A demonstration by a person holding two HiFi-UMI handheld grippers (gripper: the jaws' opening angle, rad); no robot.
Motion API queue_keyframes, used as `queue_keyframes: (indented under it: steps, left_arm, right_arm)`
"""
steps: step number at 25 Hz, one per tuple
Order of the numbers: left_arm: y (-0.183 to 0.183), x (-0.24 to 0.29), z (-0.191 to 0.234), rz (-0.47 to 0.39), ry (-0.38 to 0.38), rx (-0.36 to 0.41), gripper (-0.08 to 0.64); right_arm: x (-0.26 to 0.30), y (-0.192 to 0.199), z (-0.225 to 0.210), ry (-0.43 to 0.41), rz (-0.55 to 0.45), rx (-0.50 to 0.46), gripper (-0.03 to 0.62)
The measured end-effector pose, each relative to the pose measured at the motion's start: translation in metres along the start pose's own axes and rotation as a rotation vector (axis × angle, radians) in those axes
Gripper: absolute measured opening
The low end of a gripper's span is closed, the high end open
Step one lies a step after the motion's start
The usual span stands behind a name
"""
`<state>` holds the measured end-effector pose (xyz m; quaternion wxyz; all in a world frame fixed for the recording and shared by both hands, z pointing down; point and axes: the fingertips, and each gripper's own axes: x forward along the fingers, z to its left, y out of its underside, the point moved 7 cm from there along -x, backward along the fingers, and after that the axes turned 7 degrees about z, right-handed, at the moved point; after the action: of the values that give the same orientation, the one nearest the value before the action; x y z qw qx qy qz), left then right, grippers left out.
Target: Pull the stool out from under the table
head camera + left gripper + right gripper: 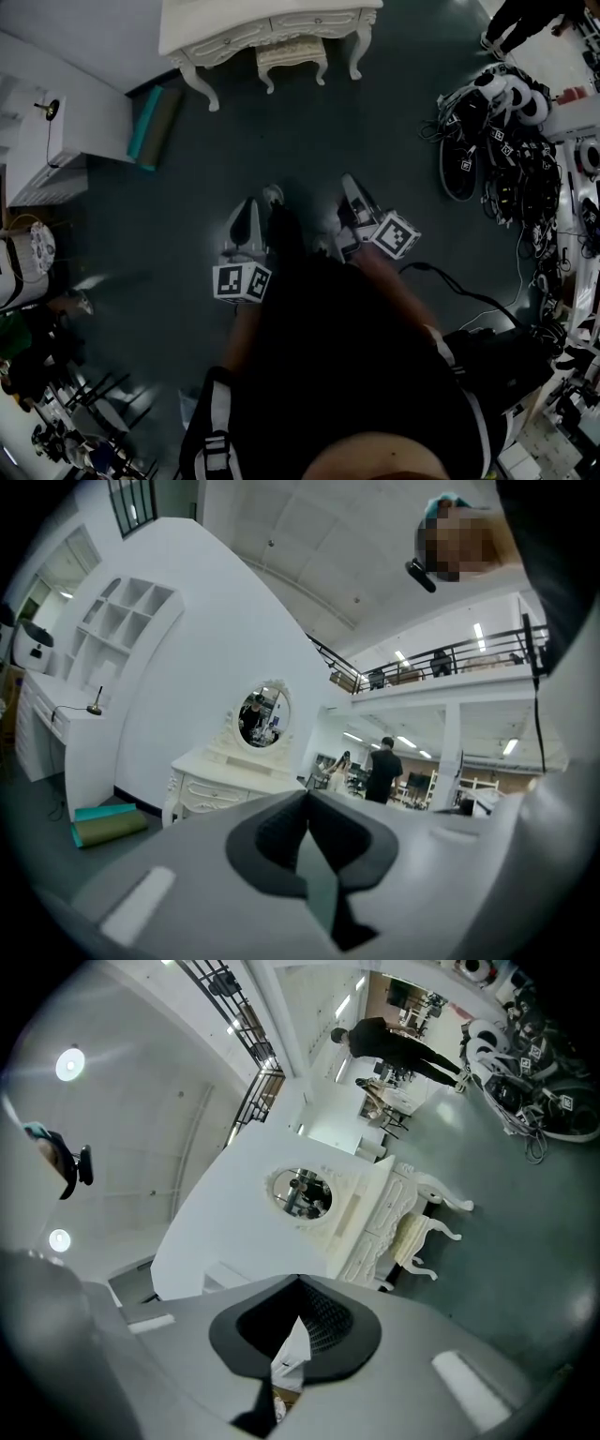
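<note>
floor [309, 131] open up to table [262, 23]; stool [292, 58] tucked under it; mats [155, 127] left, gear pile [497, 141] right.

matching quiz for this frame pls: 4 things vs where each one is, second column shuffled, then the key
Things:
1. stool
2. teal and olive mats
3. pile of gear and cables
4. oval mirror

Places:
A. on the floor at the right side of the head view
B. tucked under the white table
C. standing on top of the table, against the wall
D. on the floor by the wall, left of the table in the head view

Pairs: 1-B, 2-D, 3-A, 4-C
</note>
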<state>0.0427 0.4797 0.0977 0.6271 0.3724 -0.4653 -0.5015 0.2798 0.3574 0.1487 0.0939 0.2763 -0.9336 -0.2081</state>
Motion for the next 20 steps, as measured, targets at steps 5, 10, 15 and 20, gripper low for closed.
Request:
queue_keyframes:
  steps: [5, 10, 15, 20]
  left_arm:
    - [-0.015, 0.038, 0.024, -0.01, 0.019, -0.017, 0.009]
    - [-0.038, 0.083, 0.054, -0.009, 0.038, 0.015, 0.009]
    - [-0.061, 0.13, 0.094, 0.008, 0.059, 0.003, 0.009]
    - [-0.084, 0.173, 0.129, 0.014, 0.105, 0.02, 0.009]
  right_arm:
    - [0.034, -0.012, -0.005, 0.016, -0.016, 0.002, -0.002]
    - [0.087, -0.027, -0.011, 0.032, -0.011, -0.008, -0.002]
    - [0.148, -0.044, -0.011, 0.027, -0.029, -0.017, -0.002]
    - [0.199, -0.055, -0.015, 0.066, -0.047, -0.015, -0.002]
